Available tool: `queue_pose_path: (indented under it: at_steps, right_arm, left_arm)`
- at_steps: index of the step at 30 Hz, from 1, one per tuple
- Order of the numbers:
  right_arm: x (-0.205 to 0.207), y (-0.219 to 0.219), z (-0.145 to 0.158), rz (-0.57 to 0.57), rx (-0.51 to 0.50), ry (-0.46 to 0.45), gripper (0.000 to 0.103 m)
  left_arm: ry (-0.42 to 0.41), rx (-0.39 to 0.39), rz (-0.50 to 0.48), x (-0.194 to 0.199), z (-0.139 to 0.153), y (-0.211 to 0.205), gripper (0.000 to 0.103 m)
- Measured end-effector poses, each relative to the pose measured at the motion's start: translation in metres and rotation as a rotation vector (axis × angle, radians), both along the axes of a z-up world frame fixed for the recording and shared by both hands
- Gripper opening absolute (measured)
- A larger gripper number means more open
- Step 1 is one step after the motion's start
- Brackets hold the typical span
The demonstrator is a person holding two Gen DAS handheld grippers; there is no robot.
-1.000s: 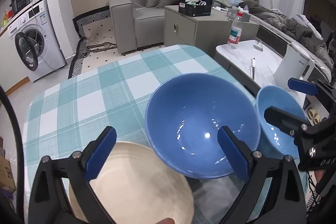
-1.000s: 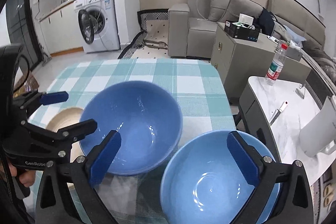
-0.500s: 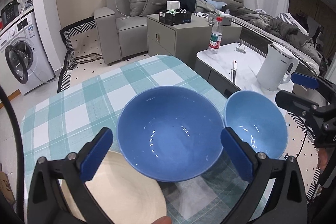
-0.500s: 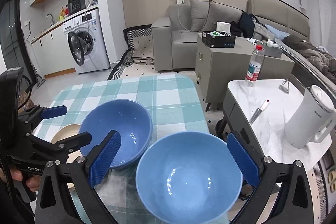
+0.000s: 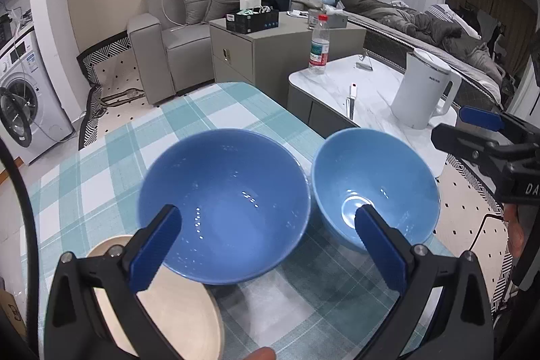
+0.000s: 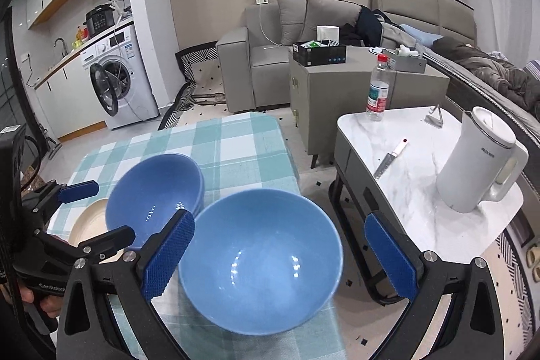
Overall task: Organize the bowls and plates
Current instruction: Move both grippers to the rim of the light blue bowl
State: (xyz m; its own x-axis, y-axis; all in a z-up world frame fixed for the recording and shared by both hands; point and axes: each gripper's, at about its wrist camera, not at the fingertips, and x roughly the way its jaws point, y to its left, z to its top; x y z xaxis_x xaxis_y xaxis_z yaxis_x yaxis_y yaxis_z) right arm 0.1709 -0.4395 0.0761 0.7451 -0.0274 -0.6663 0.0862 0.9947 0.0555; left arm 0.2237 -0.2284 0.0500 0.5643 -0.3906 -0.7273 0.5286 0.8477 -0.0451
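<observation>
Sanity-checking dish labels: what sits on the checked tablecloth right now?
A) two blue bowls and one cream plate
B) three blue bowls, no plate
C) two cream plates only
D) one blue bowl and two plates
A: the darker blue bowl and the lighter blue bowl sit side by side, with the cream plate at the near left corner of the tablecloth.
</observation>
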Motion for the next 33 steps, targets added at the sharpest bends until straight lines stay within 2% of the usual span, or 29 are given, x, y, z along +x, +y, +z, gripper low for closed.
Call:
queue_pose_path:
  at_steps: [16, 22, 25, 29, 33]
  right_arm:
    - [0.000, -0.028, -0.026, -0.044, 0.003, 0.060, 0.103]
    - [0.002, -0.033, -0.040, -0.048, 0.010, 0.090, 0.103]
    - [0.002, -0.039, -0.045, -0.054, 0.022, 0.091, 0.103]
    - [0.003, -0.043, -0.050, -0.056, 0.032, 0.098, 0.103]
    - [0.004, -0.045, -0.057, -0.054, 0.033, 0.111, 0.103]
  left_arm:
    - [0.027, 0.011, -0.072, -0.011, -0.018, -0.026, 0.103]
    - [0.071, -0.012, -0.095, -0.010, -0.024, -0.030, 0.102]
    - [0.067, -0.030, -0.109, -0.015, -0.024, -0.033, 0.098]
    - [0.051, -0.035, -0.137, -0.021, -0.022, -0.038, 0.085]
    - [0.061, -0.029, -0.165, -0.024, -0.022, -0.045, 0.079]
